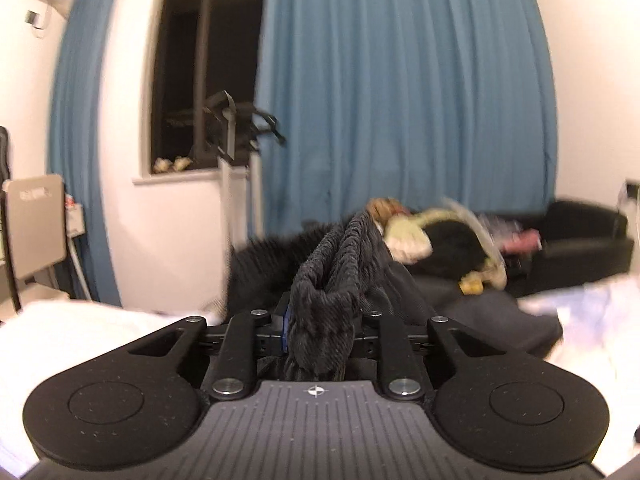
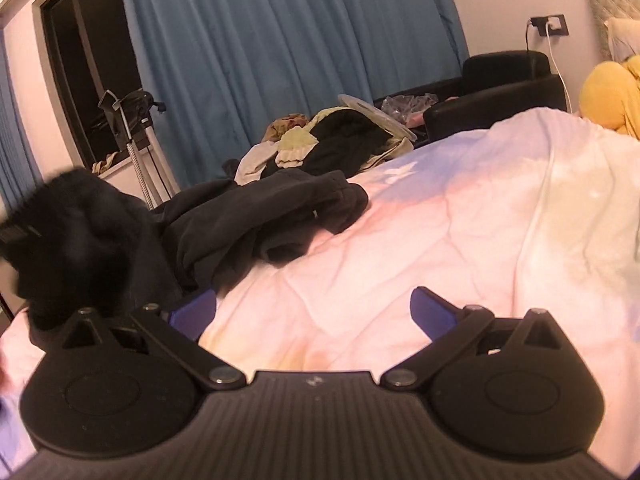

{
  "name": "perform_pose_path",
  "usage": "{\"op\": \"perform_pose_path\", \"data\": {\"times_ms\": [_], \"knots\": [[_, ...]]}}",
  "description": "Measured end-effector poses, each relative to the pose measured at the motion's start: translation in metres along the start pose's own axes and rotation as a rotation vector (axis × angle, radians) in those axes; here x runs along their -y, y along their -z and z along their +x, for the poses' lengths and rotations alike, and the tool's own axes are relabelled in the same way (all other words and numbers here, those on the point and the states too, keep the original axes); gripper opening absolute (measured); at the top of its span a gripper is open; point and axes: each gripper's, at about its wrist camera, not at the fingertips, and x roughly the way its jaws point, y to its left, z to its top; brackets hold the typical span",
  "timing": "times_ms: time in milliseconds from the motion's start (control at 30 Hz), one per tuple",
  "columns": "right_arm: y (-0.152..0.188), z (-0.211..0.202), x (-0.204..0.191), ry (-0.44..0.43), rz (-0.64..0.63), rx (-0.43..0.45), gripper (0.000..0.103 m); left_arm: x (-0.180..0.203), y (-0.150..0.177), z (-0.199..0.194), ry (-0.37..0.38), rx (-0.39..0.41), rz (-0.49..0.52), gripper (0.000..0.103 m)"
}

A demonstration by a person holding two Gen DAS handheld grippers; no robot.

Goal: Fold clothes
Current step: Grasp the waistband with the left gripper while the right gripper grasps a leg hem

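Note:
My left gripper [image 1: 320, 332] is shut on the ribbed hem of a dark grey garment [image 1: 332, 280], which bunches up between the jaws and trails away over the bed. In the right wrist view the same dark garment [image 2: 256, 216] lies crumpled on the pale bedsheet [image 2: 440, 240], with a blurred lifted part at the far left [image 2: 76, 236]. My right gripper [image 2: 314, 312] is open and empty above the sheet, its blue fingertips [image 2: 432, 308] wide apart, to the right of the garment.
A pile of mixed clothes [image 2: 332, 140] lies at the bed's far edge. A black armchair [image 2: 500, 88] stands behind it by blue curtains [image 2: 280, 48]. A yellow plush [image 2: 608, 96] sits at the right. A stand with black gear [image 1: 232, 128] is by the window.

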Motion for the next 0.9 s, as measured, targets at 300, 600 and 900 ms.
{"op": "perform_pose_path", "data": {"times_ms": [300,600,900], "knots": [[0.004,0.002,-0.021,0.005,-0.063,-0.005,0.103,-0.155,-0.031,-0.049,-0.152,0.022,-0.182,0.022],[0.017,0.023,-0.052,-0.040,-0.136,-0.055,0.103,-0.296,0.088,-0.070,-0.286,-0.222,-0.482,0.024],[0.019,0.016,-0.066,-0.171,-0.117,-0.063,0.103,-0.275,0.069,-0.136,-0.175,-0.143,-0.519,0.082]]}}
